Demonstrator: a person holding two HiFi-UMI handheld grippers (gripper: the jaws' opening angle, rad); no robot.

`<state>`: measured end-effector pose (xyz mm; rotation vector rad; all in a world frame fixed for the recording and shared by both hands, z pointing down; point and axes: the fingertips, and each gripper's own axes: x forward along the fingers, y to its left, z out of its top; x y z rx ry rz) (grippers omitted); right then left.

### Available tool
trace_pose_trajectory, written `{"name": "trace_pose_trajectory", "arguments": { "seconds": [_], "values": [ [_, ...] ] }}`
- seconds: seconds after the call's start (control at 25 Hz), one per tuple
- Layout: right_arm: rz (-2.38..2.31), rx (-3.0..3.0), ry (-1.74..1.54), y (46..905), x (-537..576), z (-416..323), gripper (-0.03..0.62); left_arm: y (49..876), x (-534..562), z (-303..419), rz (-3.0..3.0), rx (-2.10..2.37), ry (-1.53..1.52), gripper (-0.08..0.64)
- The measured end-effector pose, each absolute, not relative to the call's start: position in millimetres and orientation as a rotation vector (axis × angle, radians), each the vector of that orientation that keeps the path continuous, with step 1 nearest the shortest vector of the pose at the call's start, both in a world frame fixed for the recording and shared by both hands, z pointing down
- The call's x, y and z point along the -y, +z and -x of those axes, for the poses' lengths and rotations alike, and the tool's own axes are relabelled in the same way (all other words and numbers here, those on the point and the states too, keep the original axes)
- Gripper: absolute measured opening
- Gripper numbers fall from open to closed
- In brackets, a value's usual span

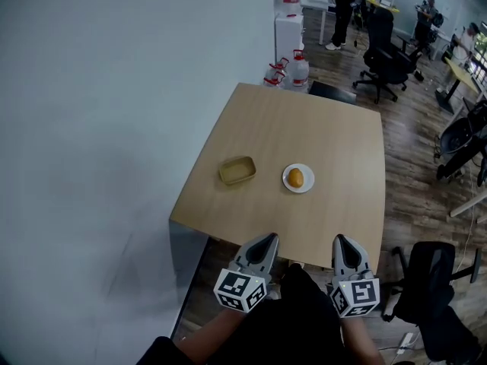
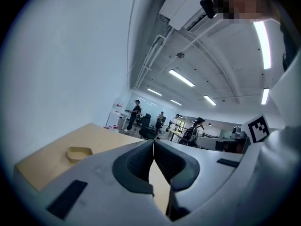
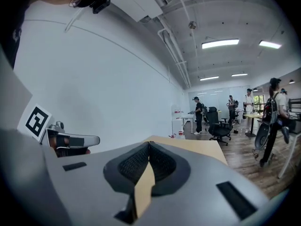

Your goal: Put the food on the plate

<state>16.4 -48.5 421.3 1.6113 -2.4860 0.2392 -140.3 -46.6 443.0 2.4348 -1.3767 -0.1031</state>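
An orange-yellow piece of food [image 1: 295, 177] lies on a small white plate [image 1: 307, 183] near the middle of the wooden table [image 1: 335, 135]. A shallow yellow dish [image 1: 237, 170] stands empty to the plate's left; it also shows in the left gripper view [image 2: 80, 153]. Both grippers hover side by side over the table's near edge, well short of the plate. My left gripper [image 1: 267, 241] [image 2: 154, 142] is shut with nothing between its jaws. My right gripper [image 1: 339, 242] [image 3: 148, 145] is shut and empty too.
A white wall runs along the table's left side. Water bottles [image 1: 289, 71] stand on the floor past the far end. A black office chair [image 1: 430, 280] is close at the right, with more chairs, desks and people farther back in the room.
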Motion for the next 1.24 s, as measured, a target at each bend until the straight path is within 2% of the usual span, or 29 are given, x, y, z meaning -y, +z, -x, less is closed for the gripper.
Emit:
{"name": "trace_pose_trajectory", "arguments": {
  "seconds": [0.36,1.24],
  "values": [
    [-1.630,2.490,0.152,414.3,50.5,-19.6,0.060,450.6,55.0,162.6,-2.373,1.486,-0.071,0.017],
    [-1.692,2.449,0.128,423.5,82.6,-61.6,0.060,443.7,96.0,144.8,-2.420,1.547,-0.002,0.017]
  ]
}}
